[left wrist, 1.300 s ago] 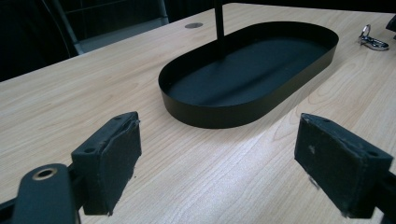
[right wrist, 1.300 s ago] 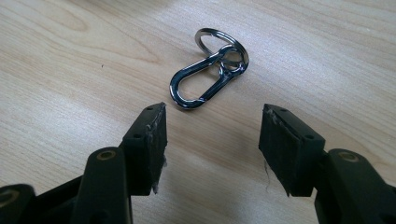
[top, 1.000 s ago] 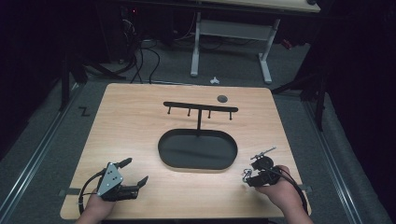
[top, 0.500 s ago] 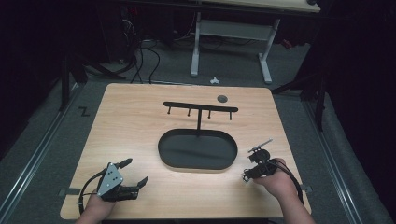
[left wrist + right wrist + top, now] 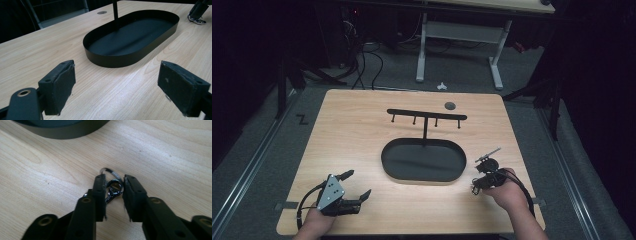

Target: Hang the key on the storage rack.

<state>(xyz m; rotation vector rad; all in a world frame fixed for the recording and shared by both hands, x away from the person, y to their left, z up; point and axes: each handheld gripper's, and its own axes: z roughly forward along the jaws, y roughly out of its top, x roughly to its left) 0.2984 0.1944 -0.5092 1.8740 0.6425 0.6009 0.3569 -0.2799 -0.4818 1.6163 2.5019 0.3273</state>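
The left tongs (image 5: 354,192) rest released on the desk (image 5: 357,135) in the high view; the right tongs (image 5: 476,185) sit beside the black tray (image 5: 422,172). The left gripper view shows wide jaws. In the right gripper view, jaws close around the key ring (image 5: 111,185), whose thin metal may slip out

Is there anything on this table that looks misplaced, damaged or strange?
Nothing stands out. The black oval tray and hook stand sit straight. A metal key ring lies flat between the right gripper jaws.
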